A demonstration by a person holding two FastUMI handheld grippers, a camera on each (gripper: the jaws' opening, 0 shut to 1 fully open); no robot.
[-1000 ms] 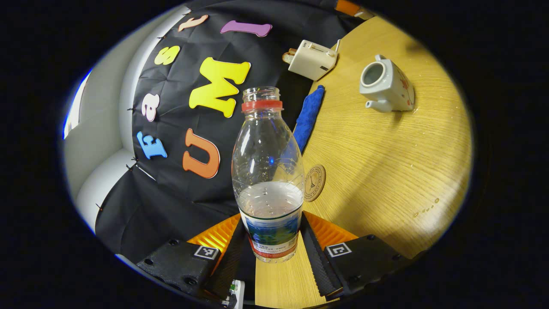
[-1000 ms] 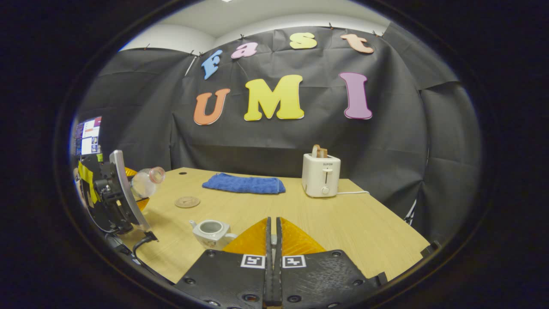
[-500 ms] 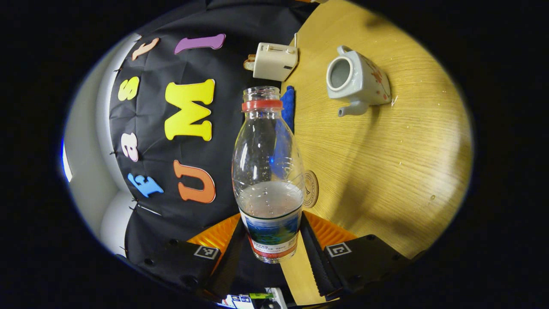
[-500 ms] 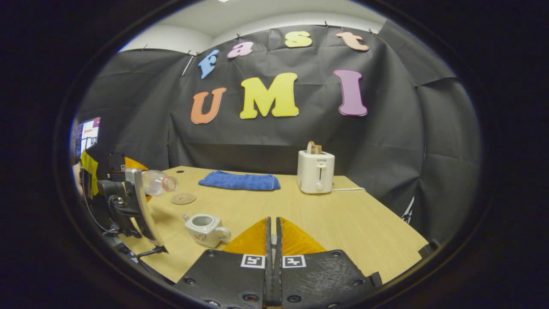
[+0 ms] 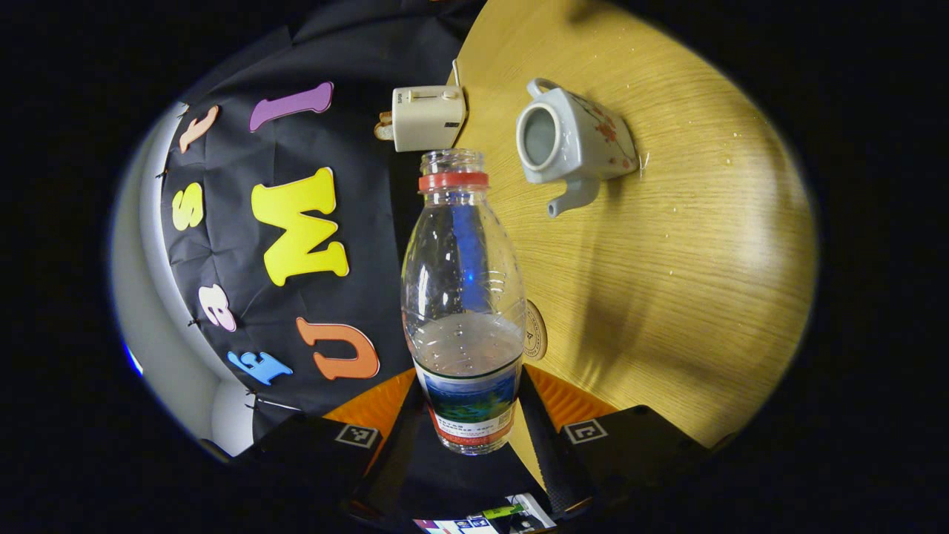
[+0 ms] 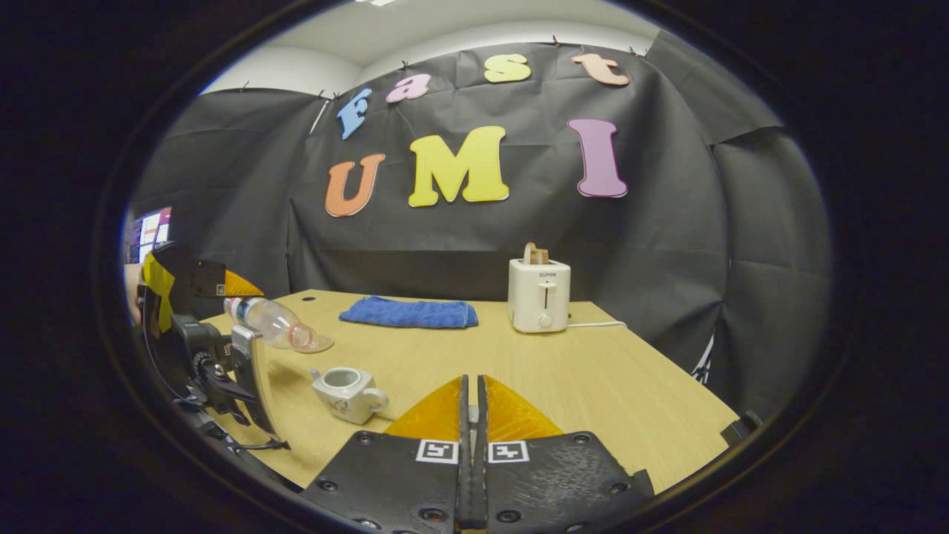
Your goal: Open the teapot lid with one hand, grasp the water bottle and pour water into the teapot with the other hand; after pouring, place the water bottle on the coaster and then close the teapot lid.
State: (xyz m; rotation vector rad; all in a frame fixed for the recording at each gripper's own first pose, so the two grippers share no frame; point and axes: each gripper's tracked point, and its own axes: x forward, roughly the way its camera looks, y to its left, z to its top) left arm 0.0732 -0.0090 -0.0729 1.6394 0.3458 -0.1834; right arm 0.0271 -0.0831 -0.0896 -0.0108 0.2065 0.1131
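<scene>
My left gripper (image 5: 463, 386) is shut on the lower body of a clear water bottle (image 5: 463, 297) with a red neck ring, no cap, and water inside. In the right gripper view the bottle (image 6: 270, 320) lies tilted, mouth pointing down and right, just above and left of the teapot (image 6: 345, 393). The white teapot (image 5: 571, 141) stands on the table with its top uncovered and its spout facing the bottle. The round coaster (image 5: 534, 330) lies behind the bottle. My right gripper (image 6: 472, 393) hovers above the table with its fingers pressed together on the lid, which they largely hide.
A white toaster (image 6: 539, 295) with toast stands at the back of the wooden table (image 6: 593, 371). A folded blue towel (image 6: 408, 313) lies to its left. A screen (image 6: 148, 230) glows at the far left, behind the hand holding the left gripper.
The left gripper has rolled the bottle over, bringing its mouth from pointing up to pointing down near the teapot. The right gripper has barely moved.
</scene>
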